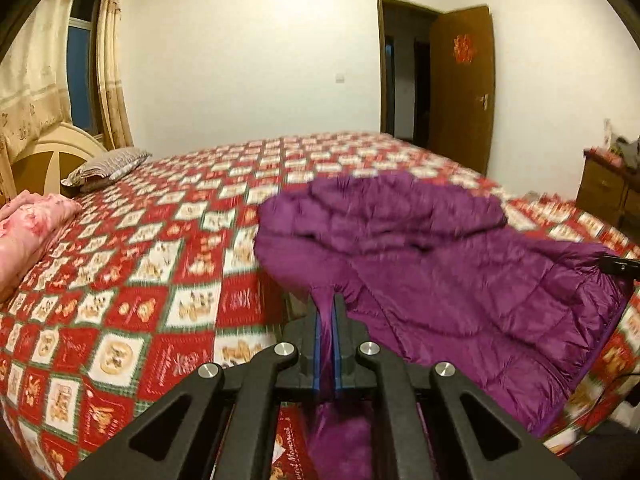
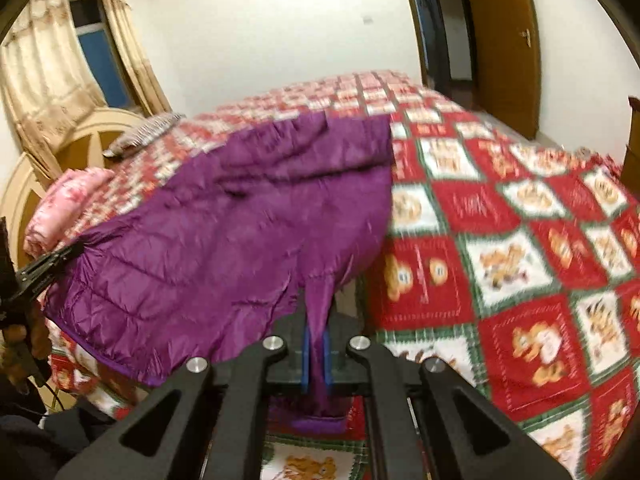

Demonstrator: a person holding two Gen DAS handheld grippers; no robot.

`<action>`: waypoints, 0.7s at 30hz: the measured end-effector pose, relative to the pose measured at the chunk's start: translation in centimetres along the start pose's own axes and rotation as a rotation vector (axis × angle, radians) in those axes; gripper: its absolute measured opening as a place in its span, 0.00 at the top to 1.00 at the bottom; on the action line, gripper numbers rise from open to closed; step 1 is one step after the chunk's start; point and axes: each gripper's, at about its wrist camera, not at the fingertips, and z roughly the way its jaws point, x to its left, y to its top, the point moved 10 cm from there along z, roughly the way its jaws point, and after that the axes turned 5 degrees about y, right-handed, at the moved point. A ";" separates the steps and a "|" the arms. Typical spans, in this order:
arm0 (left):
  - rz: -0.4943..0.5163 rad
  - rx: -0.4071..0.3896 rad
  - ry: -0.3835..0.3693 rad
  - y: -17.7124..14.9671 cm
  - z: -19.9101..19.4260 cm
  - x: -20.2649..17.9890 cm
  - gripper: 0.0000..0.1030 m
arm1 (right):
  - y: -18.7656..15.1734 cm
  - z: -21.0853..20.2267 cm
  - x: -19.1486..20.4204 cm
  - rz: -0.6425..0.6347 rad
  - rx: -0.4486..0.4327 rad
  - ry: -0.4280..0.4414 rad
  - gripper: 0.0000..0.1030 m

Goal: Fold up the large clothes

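A: Lying across the near side of the bed (image 1: 152, 240), a purple puffer jacket (image 1: 460, 280) has its near edge pinched up at two spots.

B: Held by what?

A: The left gripper (image 1: 327, 308) and the right gripper (image 2: 316, 320), each clamped on a tuck of fabric. Likely the first fold; next, carry that edge over evenly.

We see the left claw (image 1: 327, 304): black linkage arms, silver round pivot screws, blue pads; right claw (image 2: 316, 336) same build; our dark sleeve and thin black cable at right view's lower left.
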 end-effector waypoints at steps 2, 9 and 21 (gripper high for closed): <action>-0.012 -0.028 -0.027 1.6 -1.7 0.0 0.97 | 1.4 -1.4 0.6 0.002 -0.039 0.018 0.94; 0.066 -0.144 -0.009 7.8 -3.0 0.5 0.97 | 8.5 -5.5 1.4 0.018 -0.195 0.057 0.94; -0.090 -0.027 0.117 10.9 13.7 6.8 0.51 | 18.2 8.2 -3.6 0.100 -0.202 -0.007 0.94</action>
